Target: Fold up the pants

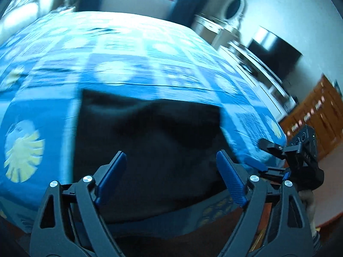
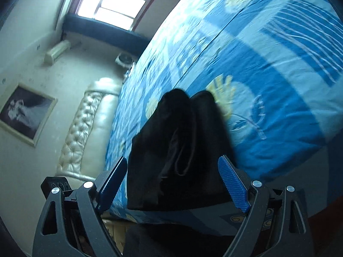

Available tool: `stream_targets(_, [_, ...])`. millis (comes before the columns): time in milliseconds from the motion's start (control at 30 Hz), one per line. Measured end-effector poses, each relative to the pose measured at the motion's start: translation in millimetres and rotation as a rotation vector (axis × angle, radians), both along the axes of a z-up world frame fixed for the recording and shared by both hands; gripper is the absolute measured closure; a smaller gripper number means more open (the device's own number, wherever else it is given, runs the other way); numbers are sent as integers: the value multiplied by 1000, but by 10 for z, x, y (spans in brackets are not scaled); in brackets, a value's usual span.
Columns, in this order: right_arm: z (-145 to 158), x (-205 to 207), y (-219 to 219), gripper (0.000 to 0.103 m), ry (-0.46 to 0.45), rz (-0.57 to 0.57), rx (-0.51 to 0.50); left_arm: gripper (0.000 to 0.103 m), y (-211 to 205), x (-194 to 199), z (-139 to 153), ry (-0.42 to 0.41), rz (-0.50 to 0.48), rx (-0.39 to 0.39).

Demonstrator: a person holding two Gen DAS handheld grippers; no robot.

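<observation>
Left gripper (image 1: pixel 171 165) jaws spread wide, nothing between the pads; right gripper (image 2: pixel 172 170) likewise wide and empty. Black pants (image 1: pixel 148 147) lie in a folded dark block on the blue patterned bedspread (image 1: pixel 133 64), near the bed's close edge. Folds barely readable: fabric too dark, both views motion-blurred. Pants' near edge hidden behind the gripper arms. Right gripper body (image 1: pixel 300 156) partly cut off at the left view's edge

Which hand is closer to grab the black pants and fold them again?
Probably the left. The left gripper hangs open, facing the broad flat side of the black pants on the blue bedspread. The right gripper, also open, meets them narrow end on.
</observation>
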State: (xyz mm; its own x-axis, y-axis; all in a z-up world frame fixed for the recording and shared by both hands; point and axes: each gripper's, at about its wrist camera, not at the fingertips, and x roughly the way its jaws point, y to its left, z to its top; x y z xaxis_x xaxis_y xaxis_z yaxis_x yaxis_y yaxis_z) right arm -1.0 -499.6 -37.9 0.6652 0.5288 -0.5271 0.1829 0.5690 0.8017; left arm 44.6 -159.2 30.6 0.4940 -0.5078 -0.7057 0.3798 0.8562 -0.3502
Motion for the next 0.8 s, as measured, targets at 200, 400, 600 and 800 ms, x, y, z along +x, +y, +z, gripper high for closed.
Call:
stream_targets(200, [-91,356,192,17,80,49,-43,18,892,130,-239,72,183,-45])
stream_targets(400, [-280,496,315,28,123,47,18,18,1280,138,-458,136,247,-83])
stream_targets(600, [-120,531,437,90,135,85,-116,18,1232,101,-578,174,210,-131])
stream_targets(800, [270,420,435,92,19,74,-212,15,1126,64,-519,155,177,-136])
